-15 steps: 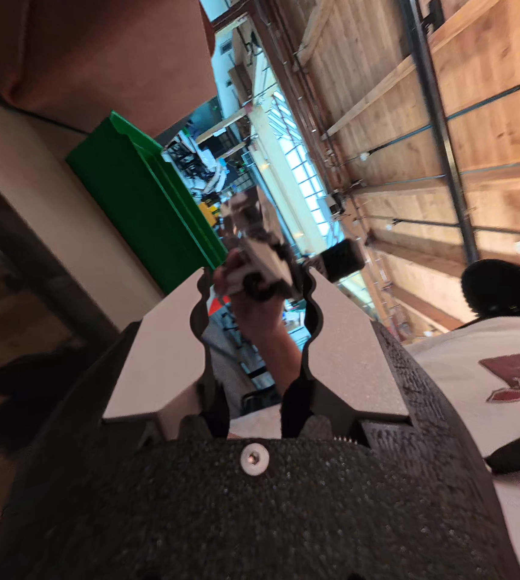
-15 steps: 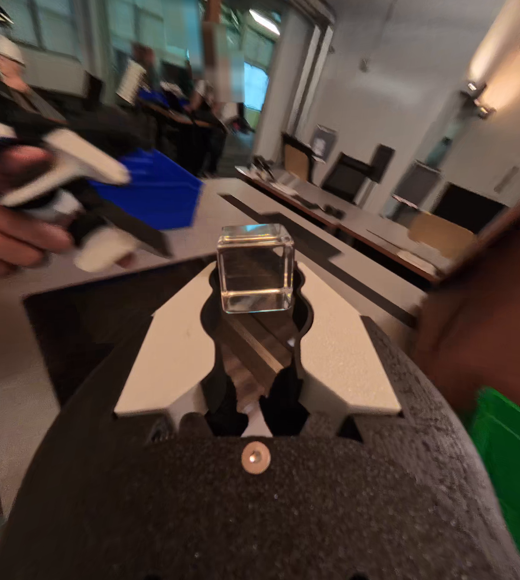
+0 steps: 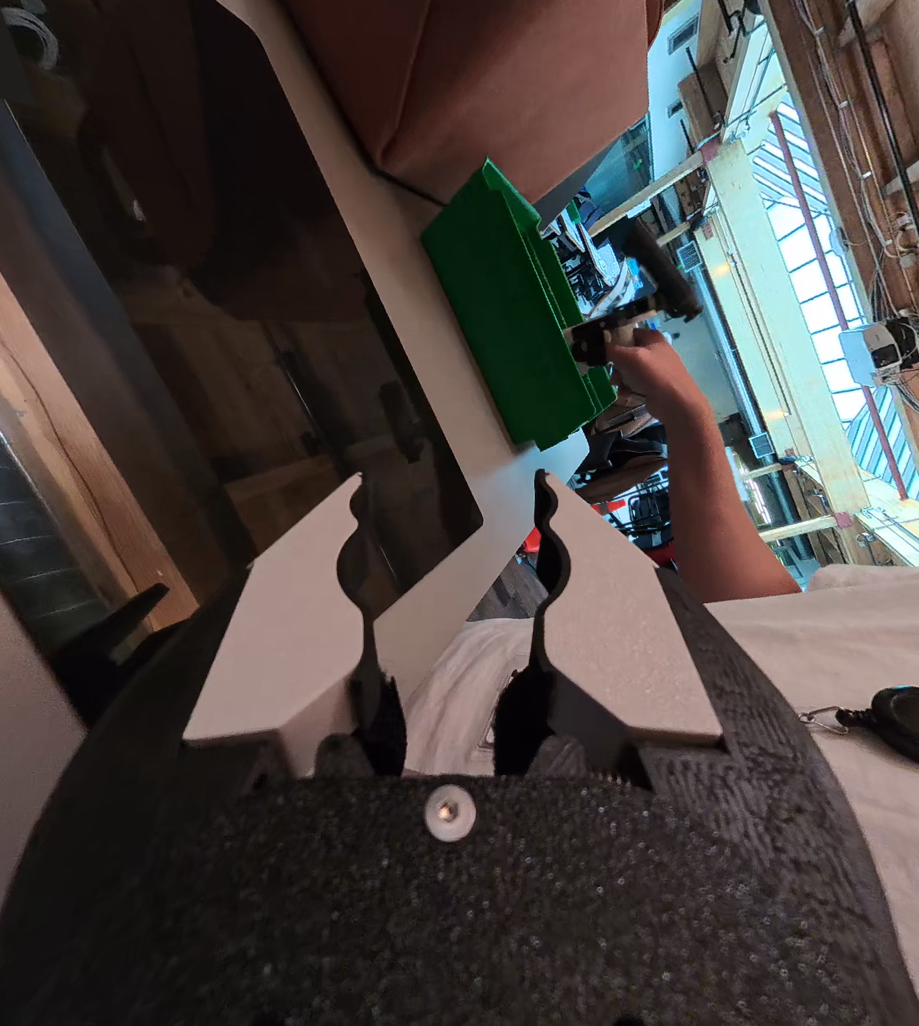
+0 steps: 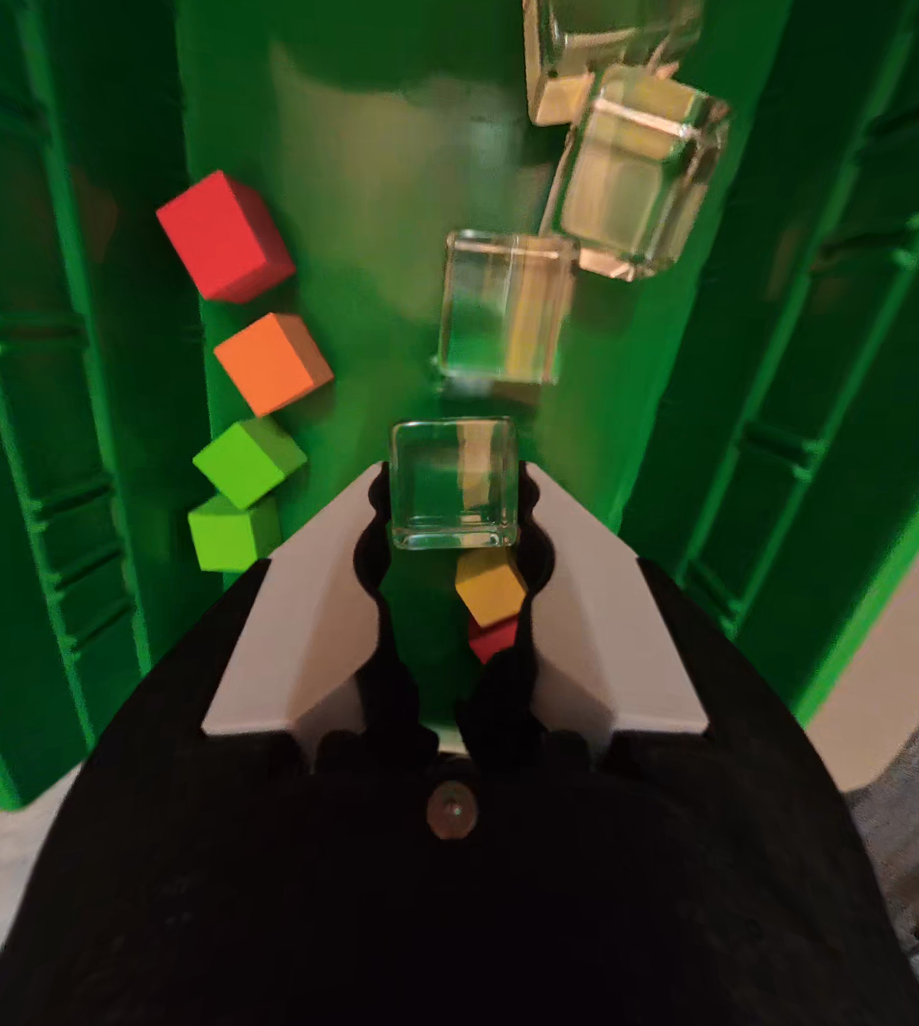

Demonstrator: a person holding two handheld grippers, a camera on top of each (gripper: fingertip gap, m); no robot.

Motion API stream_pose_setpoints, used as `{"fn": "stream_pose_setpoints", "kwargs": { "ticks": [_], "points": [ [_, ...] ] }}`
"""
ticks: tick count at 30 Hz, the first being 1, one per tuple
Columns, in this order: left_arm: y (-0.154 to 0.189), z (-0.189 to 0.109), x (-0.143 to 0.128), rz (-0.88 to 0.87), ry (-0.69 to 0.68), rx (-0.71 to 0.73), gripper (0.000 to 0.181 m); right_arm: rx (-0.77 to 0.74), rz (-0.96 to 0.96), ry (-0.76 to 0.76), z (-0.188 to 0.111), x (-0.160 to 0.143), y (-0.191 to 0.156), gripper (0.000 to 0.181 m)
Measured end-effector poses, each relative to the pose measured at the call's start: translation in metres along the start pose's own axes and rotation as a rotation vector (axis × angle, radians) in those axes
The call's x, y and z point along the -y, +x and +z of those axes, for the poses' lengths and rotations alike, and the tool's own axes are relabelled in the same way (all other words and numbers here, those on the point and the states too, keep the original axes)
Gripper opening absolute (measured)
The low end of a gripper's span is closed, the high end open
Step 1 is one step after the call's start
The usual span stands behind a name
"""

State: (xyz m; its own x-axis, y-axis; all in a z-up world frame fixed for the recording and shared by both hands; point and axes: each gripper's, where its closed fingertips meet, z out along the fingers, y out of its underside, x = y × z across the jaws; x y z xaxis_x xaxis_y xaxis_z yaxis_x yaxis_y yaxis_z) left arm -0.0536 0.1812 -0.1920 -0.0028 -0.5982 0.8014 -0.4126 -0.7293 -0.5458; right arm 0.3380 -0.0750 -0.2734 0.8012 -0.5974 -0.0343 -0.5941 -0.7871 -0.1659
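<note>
while the right gripper (image 4: 454,488) pinches a clear cube (image 4: 453,482) over the green bin (image 4: 368,139), lowering it clear of the coloured cubes (image 4: 257,361) seems wise; the left gripper (image 3: 449,488) gapes empty.

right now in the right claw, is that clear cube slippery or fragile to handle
Probably slippery: the clear cube has glossy, smooth faces. It looks rigid, since the right claw leaves it undeformed. Possibly chip-prone if glass; flat sides mean it won't roll.

Daylight from the windows (image 3: 812,266) at upper right dazzles my left view; my right view's upper part is motion-blurred.
</note>
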Motion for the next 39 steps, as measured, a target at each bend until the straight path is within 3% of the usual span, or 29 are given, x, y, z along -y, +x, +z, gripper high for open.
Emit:
{"fn": "stream_pose_setpoints", "kwargs": {
  "ticks": [8, 12, 14, 17, 20, 23, 27, 32, 34, 35, 37, 39],
  "points": [
    [-0.005, 0.002, -0.005, 0.107, -0.067, 0.107, 0.06, -0.016, 0.001, -0.017, 0.03, 0.025, -0.016, 0.043],
    [-0.015, -0.001, -0.015, 0.188, -0.125, 0.198, 0.059, -0.053, 0.012, 0.076, 0.029, 0.031, -0.017, 0.046],
    [-0.02, -0.004, -0.018, 0.236, -0.144, 0.248, 0.06, -0.061, 0.044, 0.125, 0.017, 0.027, -0.018, 0.066],
    [-0.025, -0.011, -0.019, 0.298, -0.155, 0.309, 0.06, -0.082, 0.07, 0.343, -0.035, 0.031, -0.028, 0.076],
    [-0.029, -0.017, -0.019, 0.323, -0.153, 0.343, 0.06, -0.027, 0.004, 0.649, -0.093, 0.042, -0.074, 0.075],
    [-0.031, -0.021, -0.018, 0.353, -0.153, 0.359, 0.06, 0.19, -0.084, 0.794, -0.113, 0.038, -0.158, 0.083],
    [-0.037, -0.031, -0.016, 0.434, -0.154, 0.399, 0.059, 0.366, -0.161, 0.808, -0.086, 0.016, -0.25, 0.095],
    [-0.045, -0.039, -0.018, 0.452, -0.189, 0.397, 0.059, 0.331, -0.319, 0.85, -0.064, 0.018, -0.313, 0.092],
    [-0.042, -0.04, -0.019, 0.43, -0.197, 0.36, 0.059, 0.307, -0.371, 0.863, -0.061, 0.035, -0.33, 0.08],
    [-0.04, -0.041, -0.021, 0.42, -0.207, 0.335, 0.059, 0.283, -0.387, 0.873, -0.062, 0.05, -0.333, 0.066],
    [-0.039, -0.041, -0.026, 0.403, -0.223, 0.303, 0.059, 0.26, -0.464, 0.9, -0.067, 0.091, -0.342, 0.058],
    [-0.039, -0.043, -0.032, 0.385, -0.238, 0.301, 0.059, 0.272, -0.592, 0.83, -0.064, 0.14, -0.352, 0.068]
  ]
}}
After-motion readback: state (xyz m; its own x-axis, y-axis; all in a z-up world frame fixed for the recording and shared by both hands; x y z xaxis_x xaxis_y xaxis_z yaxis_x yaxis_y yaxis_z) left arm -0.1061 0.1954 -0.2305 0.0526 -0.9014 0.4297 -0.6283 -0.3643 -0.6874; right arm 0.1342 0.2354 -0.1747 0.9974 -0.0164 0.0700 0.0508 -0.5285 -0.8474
